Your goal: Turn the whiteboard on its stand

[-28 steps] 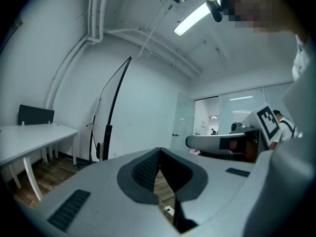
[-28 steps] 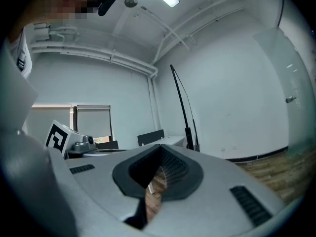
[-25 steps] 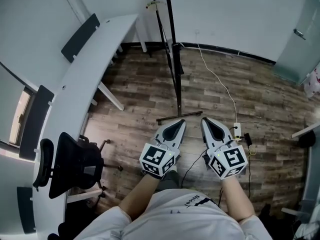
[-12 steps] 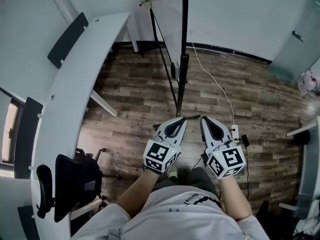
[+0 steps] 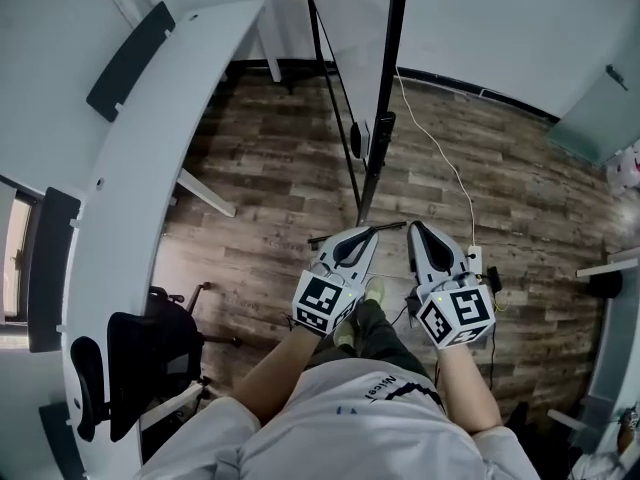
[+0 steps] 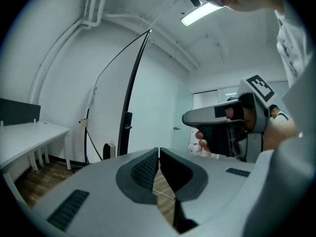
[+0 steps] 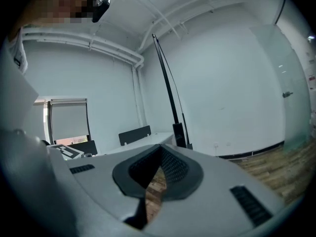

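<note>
Person has stepped closer: the thin black-framed whiteboard on its black stand, seen edge-on, now rises just ahead of the 2 grippers. Left gripper and right gripper both have fingers pressed together and hold nothing. No contact yet, so turning hasn't started.

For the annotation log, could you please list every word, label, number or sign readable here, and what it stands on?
Shirt print: a short word, too blurred to read.
Cubes on left gripper and right gripper: square marker patterns only, no letters.
Nothing else bears text.
</note>
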